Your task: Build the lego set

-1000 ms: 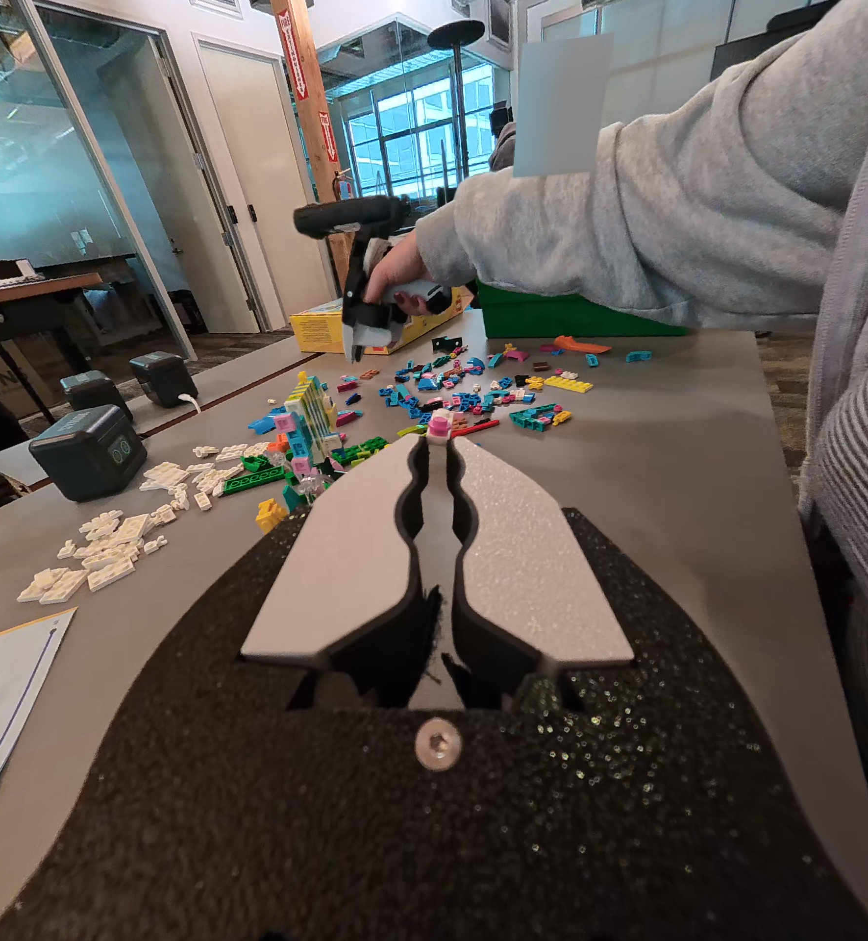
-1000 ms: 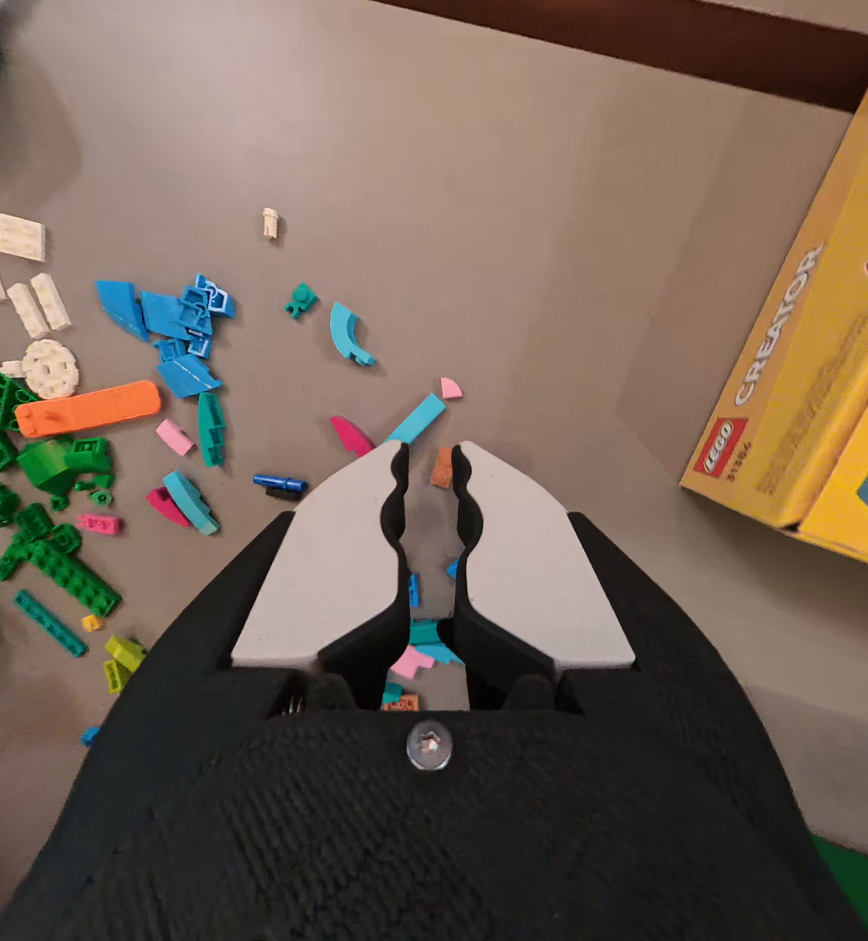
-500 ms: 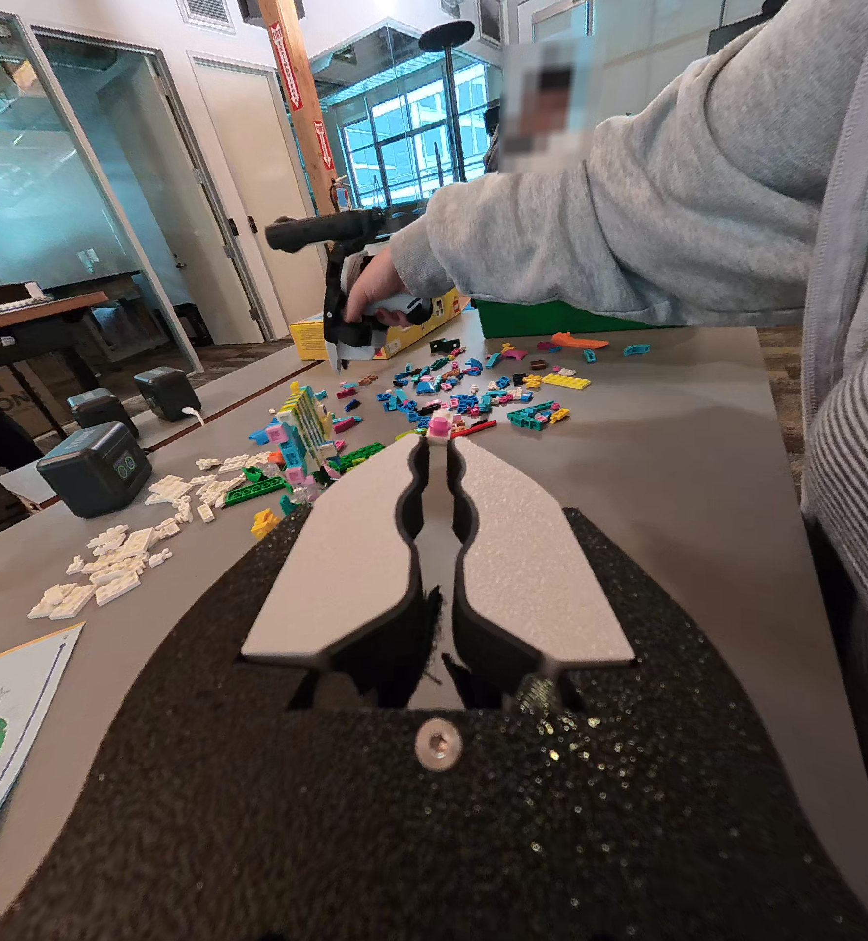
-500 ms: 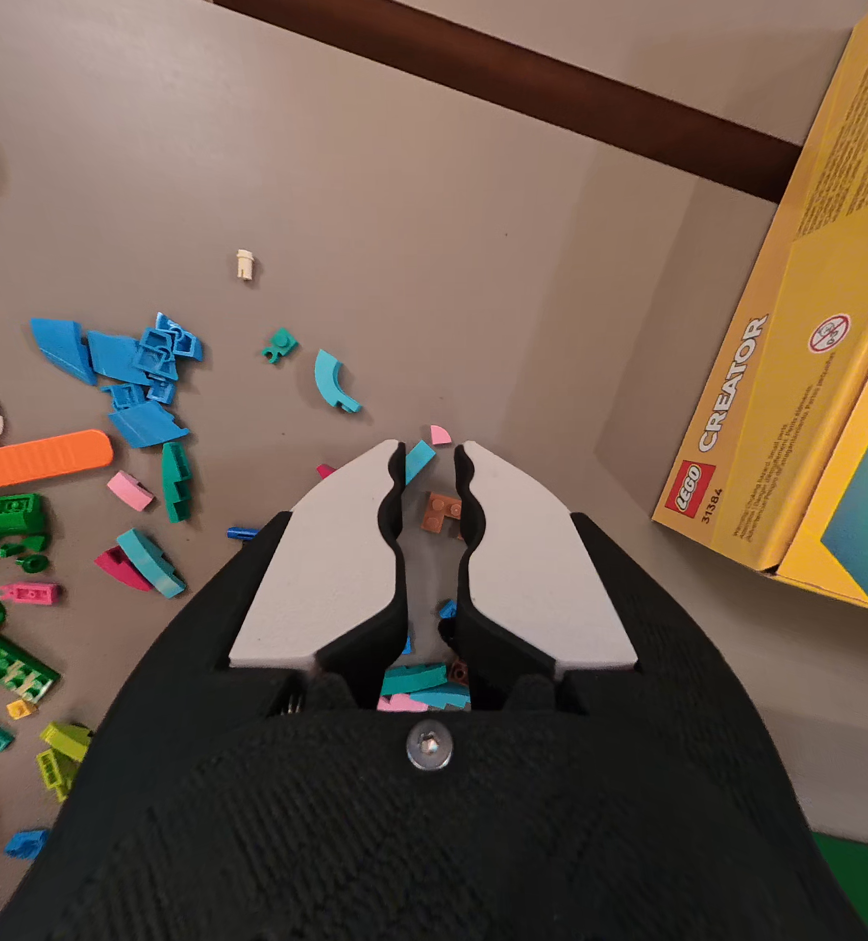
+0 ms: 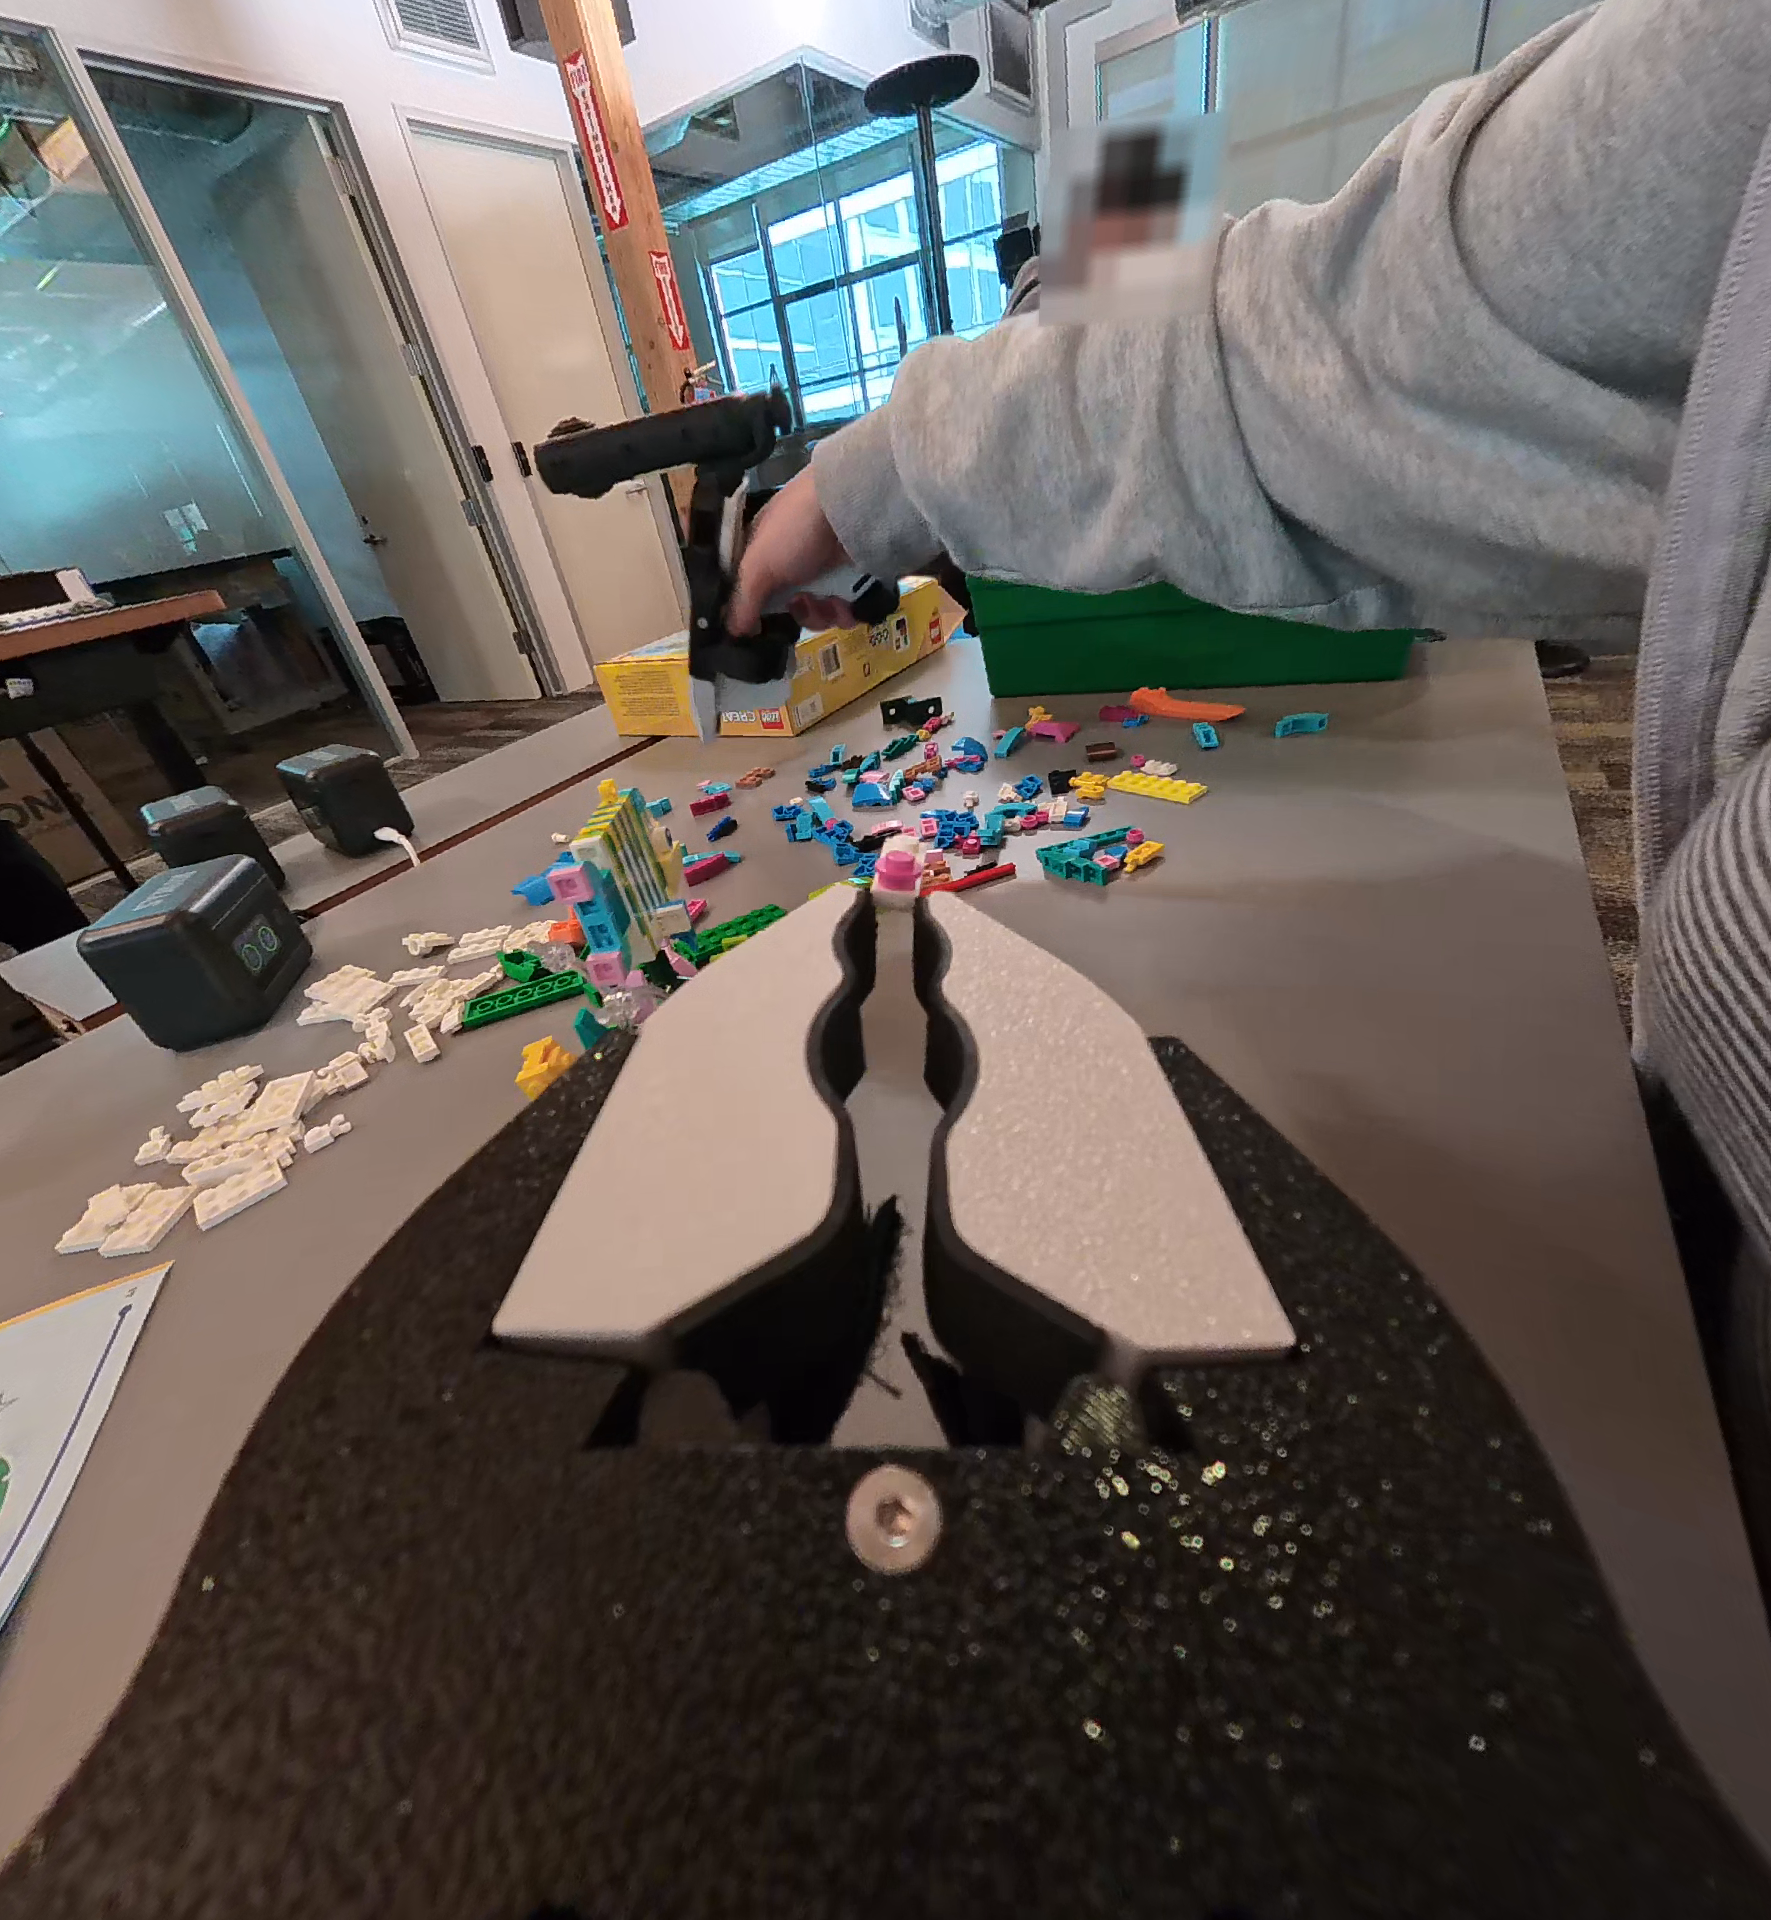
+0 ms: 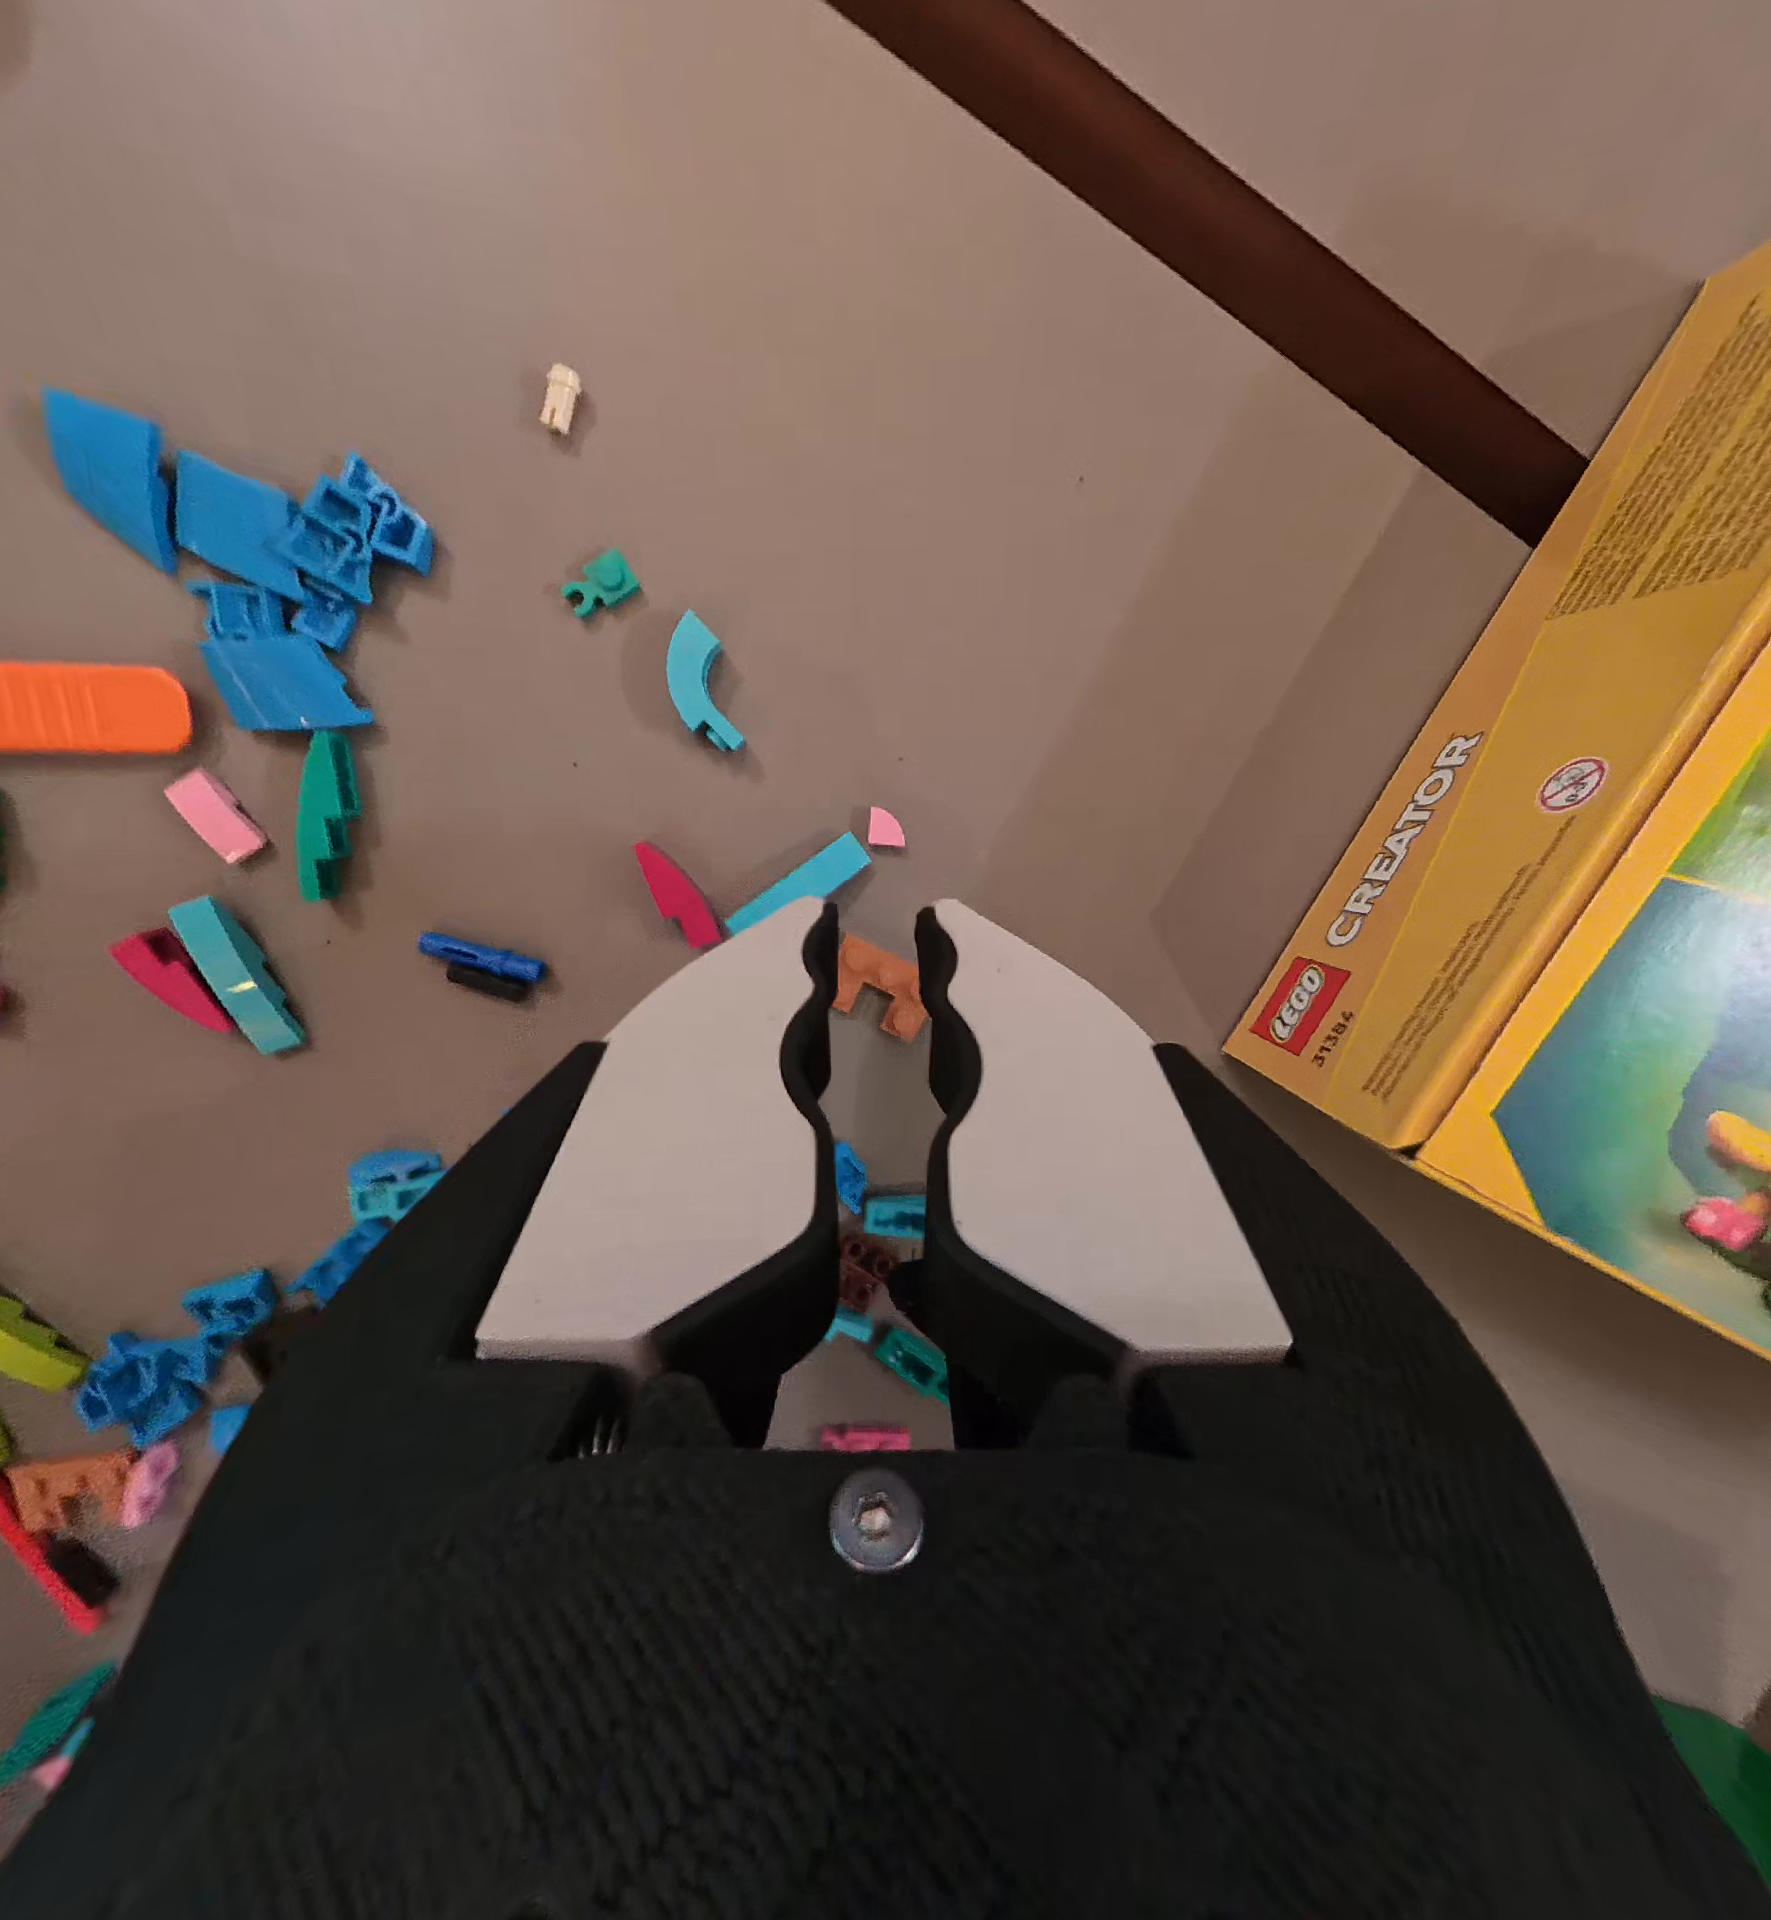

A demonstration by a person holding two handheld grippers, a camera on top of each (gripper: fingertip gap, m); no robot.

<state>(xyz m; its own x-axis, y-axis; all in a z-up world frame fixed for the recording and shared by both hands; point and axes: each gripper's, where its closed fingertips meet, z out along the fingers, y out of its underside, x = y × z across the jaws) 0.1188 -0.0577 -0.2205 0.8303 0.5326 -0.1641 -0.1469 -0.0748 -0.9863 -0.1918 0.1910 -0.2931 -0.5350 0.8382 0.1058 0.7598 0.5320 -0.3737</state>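
Left wrist view
Left gripper: jaws nearly closed, pinching a small pink-and-white stacked plastic piece at the very tips, held above the grey table.
Piece's axis: upright, pink stud uppermost.
Build so far: a partly built striped yellow, blue and pink model stands left of the tips (well short of finished, I judge).
Left to do: a wide scatter of loose coloured bricks and a spread of white plates are unused.
Right gripper, seen afar: points down over the far bricks, near the yellow cardboard box.

Right wrist view
Right gripper: jaws a little apart, holding nothing.
Target, likely: a small brown-orange notched plate lies flat on the table between the tips; contact is hard to tell.
Plate's axis: long side crosswise to the fingers, notch towards the camera.
Nearby: a flat light-blue bar just left of the tips.
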